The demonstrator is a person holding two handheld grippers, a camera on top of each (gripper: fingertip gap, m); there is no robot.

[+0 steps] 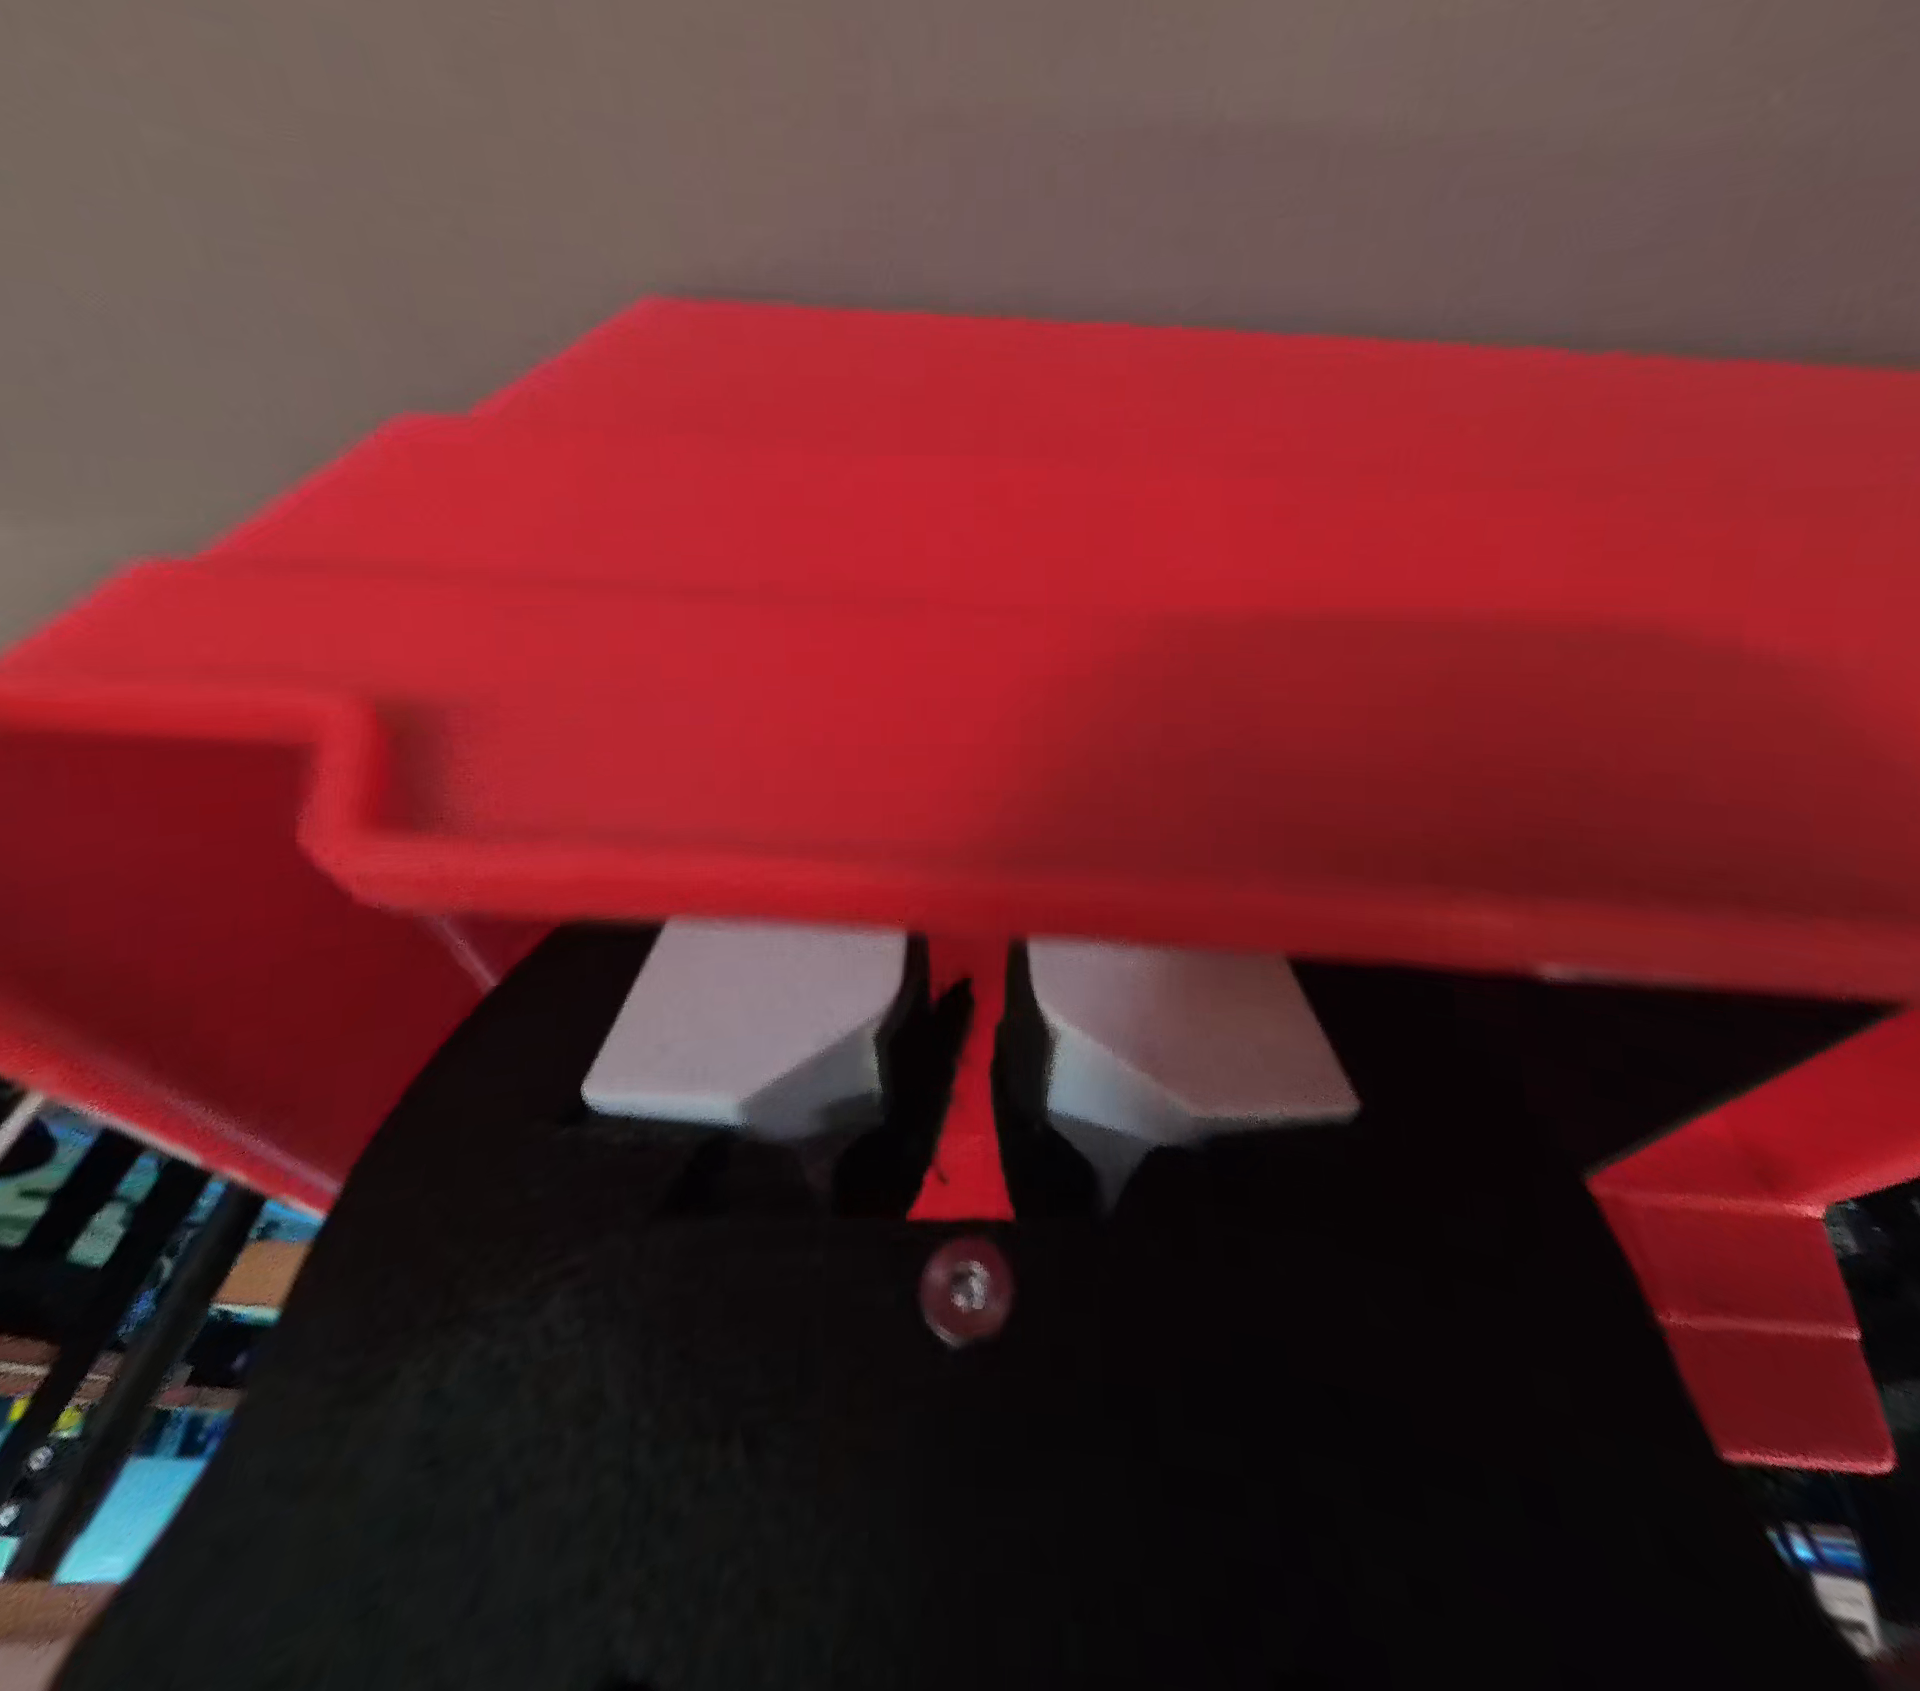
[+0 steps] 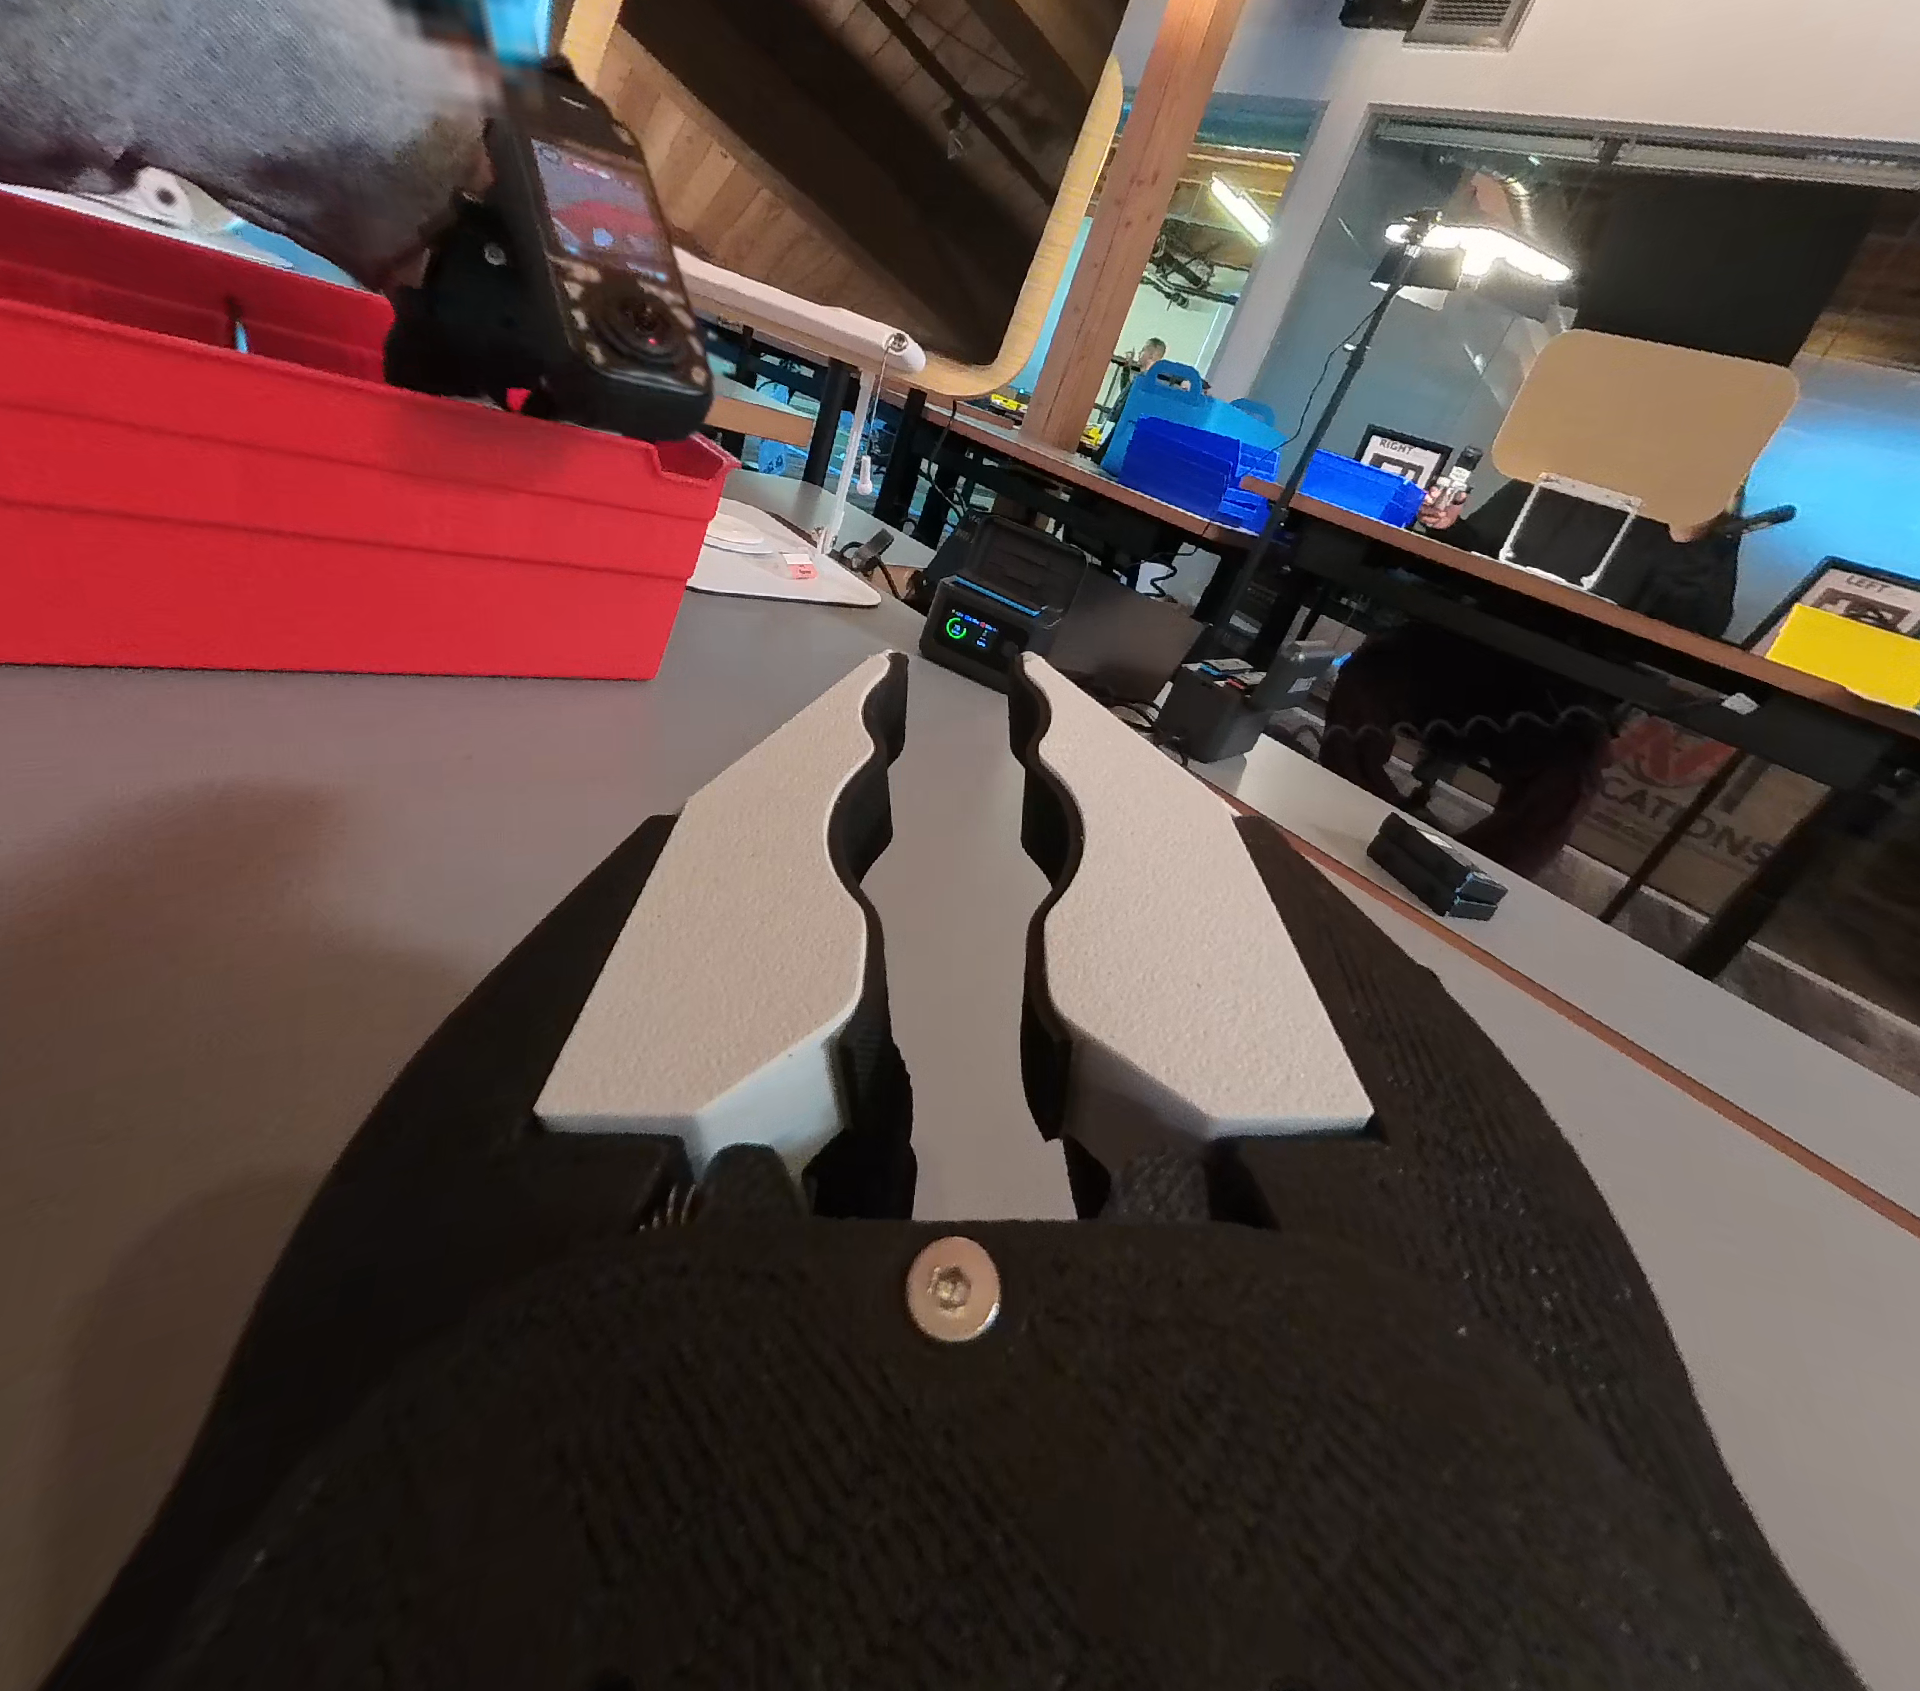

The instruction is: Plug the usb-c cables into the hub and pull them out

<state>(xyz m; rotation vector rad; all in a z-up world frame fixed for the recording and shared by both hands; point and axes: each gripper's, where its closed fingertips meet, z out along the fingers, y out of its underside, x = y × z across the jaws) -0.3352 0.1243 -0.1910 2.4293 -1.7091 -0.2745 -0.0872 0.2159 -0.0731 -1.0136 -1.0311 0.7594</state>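
No USB-C cable or hub shows in either view. A red plastic bin fills the left wrist view; its rim lip hides my left gripper's fingertips. The grey fingers stand close together with a thin red strip of the bin between them. In the right wrist view the bin stands on the grey table at the left, with my left gripper at its near rim, held by a grey-sleeved hand. My right gripper is slightly open and empty, low over the table.
A small black power unit with a lit display sits just beyond my right fingertips. A white pad lies behind the bin. A small black box lies on the table at the right. Blue bins and a seated person are at a far table. Left tips to right tips: about 30 cm.
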